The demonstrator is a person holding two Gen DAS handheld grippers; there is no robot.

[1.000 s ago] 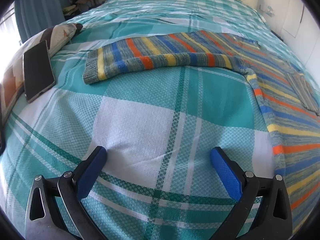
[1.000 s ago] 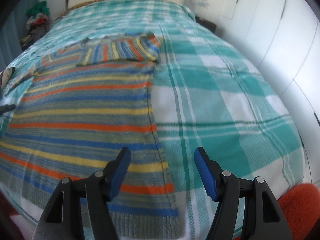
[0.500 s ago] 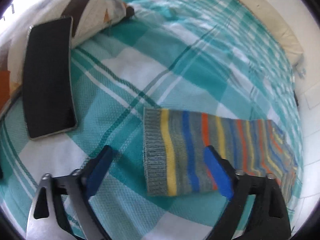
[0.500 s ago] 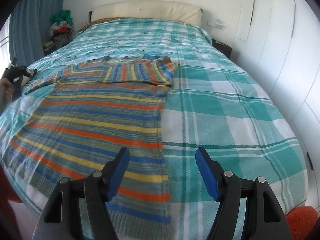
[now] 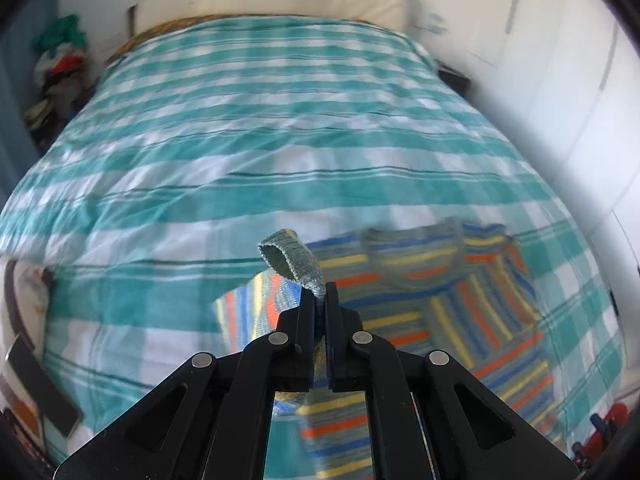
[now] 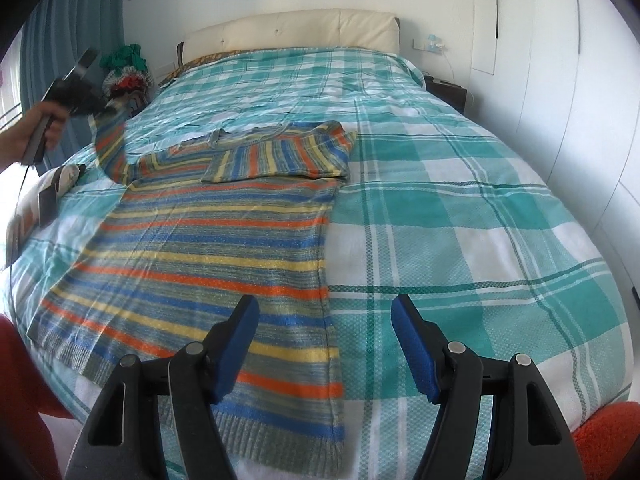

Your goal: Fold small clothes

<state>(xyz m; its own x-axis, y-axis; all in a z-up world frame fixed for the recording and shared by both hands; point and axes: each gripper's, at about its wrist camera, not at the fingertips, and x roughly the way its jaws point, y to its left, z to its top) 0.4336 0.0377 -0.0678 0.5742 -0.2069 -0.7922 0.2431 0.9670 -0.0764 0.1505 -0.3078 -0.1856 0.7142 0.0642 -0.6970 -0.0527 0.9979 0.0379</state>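
Right gripper [image 6: 322,344], nearest: spread wide, holding nothing, hovering over the lower side edge of the striped sweater [image 6: 208,256]. Sweater lies flat on the bed [image 6: 460,200], hem twd the camera; right sleeve [image 6: 280,156] already folded across the chest. Farther back, left gripper [image 5: 319,300] is pressed together, pinching the left sleeve cuff [image 5: 294,262] & holding it up off the bed, sleeve trailing in an arc. Judgement: knit looks soft, light, floppy, a bit stretchy, so it'll sag w/o support; best held at ribbed cuff or hem, where it's thicker. No containers in view. Phone [image 6: 47,204] & pillow sit at the bed's left edge; clothes pile by the headboard.
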